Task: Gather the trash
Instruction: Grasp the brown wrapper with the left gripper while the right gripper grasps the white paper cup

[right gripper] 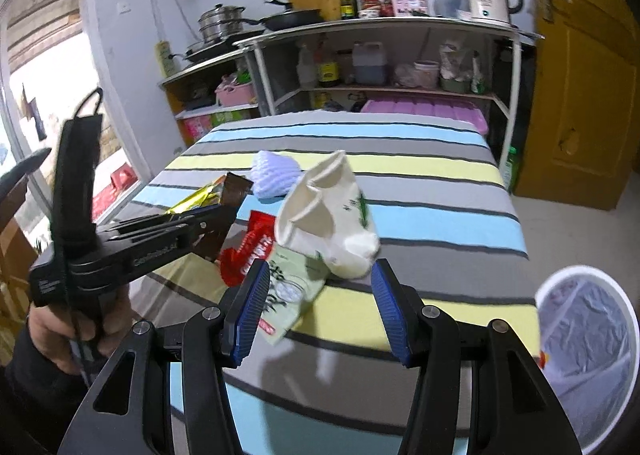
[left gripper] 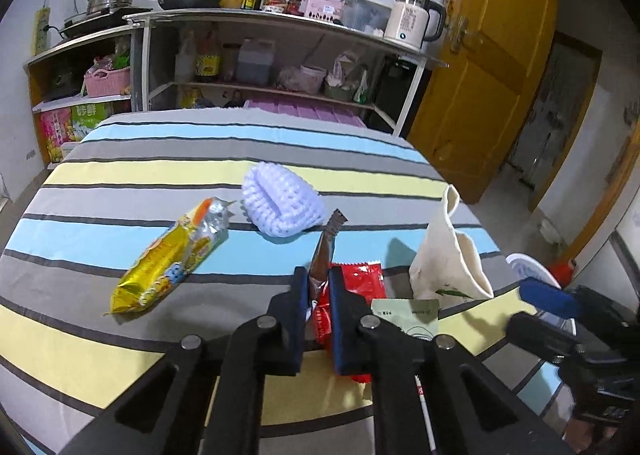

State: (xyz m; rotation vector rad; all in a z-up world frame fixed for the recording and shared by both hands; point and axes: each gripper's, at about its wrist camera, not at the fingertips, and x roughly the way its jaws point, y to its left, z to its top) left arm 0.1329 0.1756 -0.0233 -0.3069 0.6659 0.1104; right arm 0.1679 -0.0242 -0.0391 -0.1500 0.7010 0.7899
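Observation:
My left gripper is shut on a brown wrapper, held above a red packet on the striped table. The brown wrapper also shows in the right wrist view, clamped by the left gripper. A yellow snack bag, a white foam fruit net, a cream paper cup and a pale green packet lie on the table. My right gripper is open, just in front of the crumpled cup and the green packet.
A white bin with a plastic liner stands at the table's right, below its edge. Shelves with pots, bottles and a kettle stand behind the table. A yellow door is on the right.

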